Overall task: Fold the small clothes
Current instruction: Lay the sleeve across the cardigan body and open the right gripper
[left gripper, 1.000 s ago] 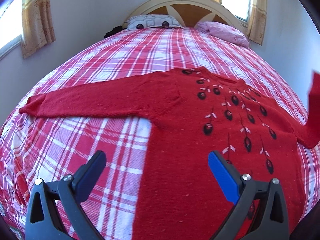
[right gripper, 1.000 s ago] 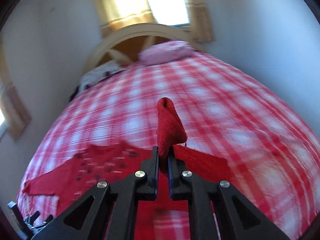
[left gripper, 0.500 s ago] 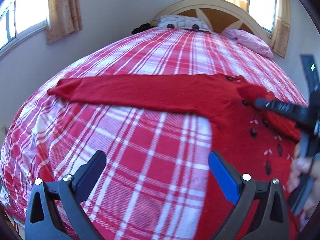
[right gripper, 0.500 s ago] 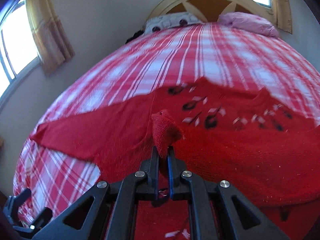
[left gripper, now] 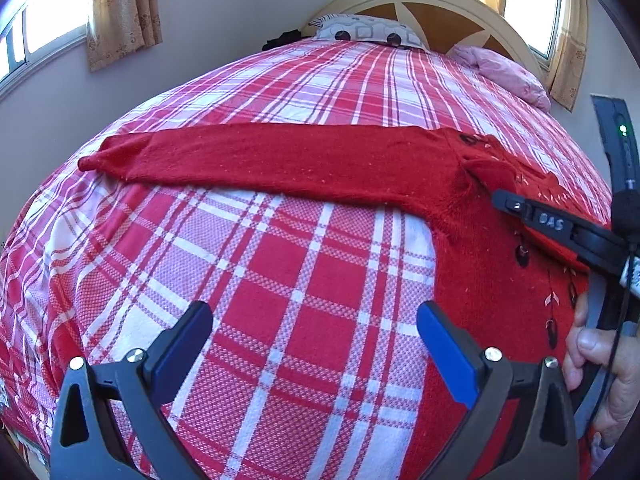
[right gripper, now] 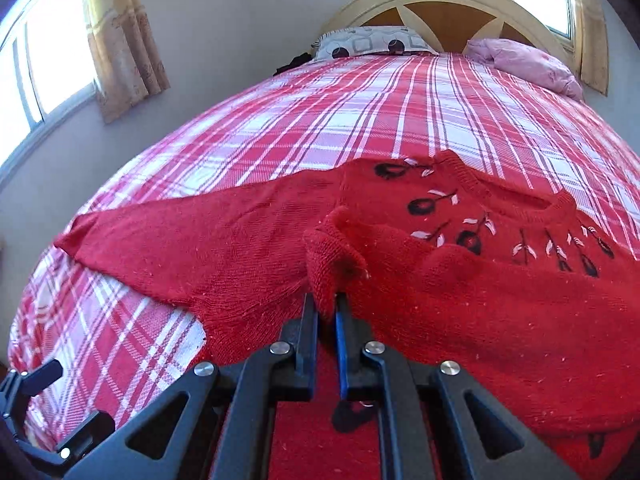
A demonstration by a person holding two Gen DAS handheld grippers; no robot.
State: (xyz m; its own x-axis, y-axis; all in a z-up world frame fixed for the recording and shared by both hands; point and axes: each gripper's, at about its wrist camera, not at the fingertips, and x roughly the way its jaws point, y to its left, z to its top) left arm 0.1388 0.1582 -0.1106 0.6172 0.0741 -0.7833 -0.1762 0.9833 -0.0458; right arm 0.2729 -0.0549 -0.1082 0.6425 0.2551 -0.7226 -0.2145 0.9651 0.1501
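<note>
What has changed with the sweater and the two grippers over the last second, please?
The right gripper carried the sleeve cuff from up in the air down onto the sweater's chest, folding that sleeve across; it remains shut on it. The left gripper stayed open and empty, and the other sleeve stayed stretched out flat.
</note>
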